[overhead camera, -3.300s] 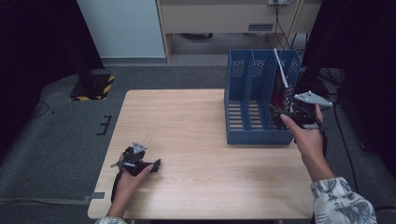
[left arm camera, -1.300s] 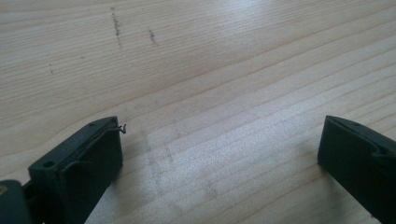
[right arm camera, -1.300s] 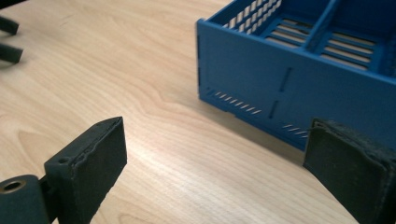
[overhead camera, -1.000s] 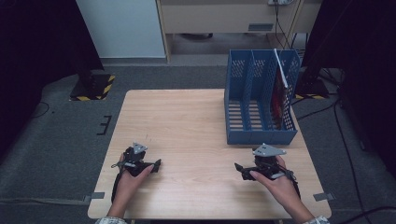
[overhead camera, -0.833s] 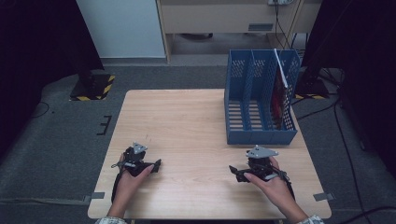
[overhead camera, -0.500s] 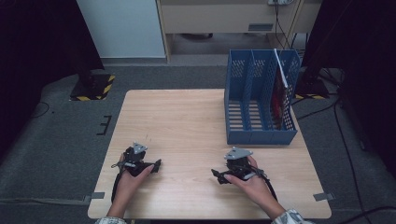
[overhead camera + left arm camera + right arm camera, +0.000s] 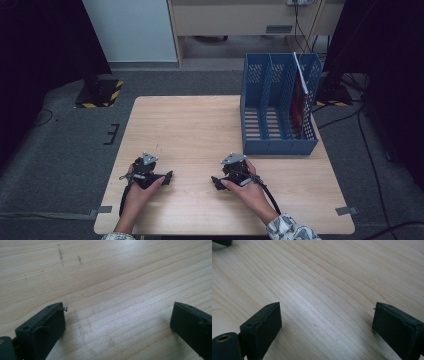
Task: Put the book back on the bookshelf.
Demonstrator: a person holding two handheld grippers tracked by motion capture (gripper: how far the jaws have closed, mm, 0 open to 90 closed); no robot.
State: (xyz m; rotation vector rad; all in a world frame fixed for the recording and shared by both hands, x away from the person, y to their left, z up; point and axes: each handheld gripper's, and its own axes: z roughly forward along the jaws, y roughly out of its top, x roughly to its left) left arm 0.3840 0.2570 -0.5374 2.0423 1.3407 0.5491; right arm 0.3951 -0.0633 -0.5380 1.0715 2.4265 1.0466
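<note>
1. High view. Both grippers rest low on the wooden table (image 7: 200, 125) near the person's edge: left gripper (image 7: 146, 171) at the left, right gripper (image 7: 231, 172) toward the middle, well apart from each other. Neither holds anything. The blue file rack (image 7: 277, 107) stands upright at the table's far right, three slots side by side. A red folder (image 7: 299, 102) with a white sheet or spine stands in the rightmost slot, leaning slightly and poking above the rack's rim; the other two slots look vacant.

2. Handling judgement. The folder looks thin, light and flexible; it would likely bow if pinched at one corner. The best hold is probably the exposed top edge above the rim, lifting straight up to avoid snagging on the divider. The perforated plastic rack looks light enough to slide if pushed sideways.

3. Left gripper view. Jaws spread wide, nothing between them, wood grain directly beneath. Faint dark scuff marks (image 7: 60, 255) on the table show here and are not resolvable from above.

4. Right gripper view. Jaws likewise released and wide, bare wood between. A dark object (image 7: 222, 242) at the top-left corner cannot be identified. Both close views confirm jaw opening, which the high view is too small to settle; the high view alone gives the rack and folder layout.
</note>
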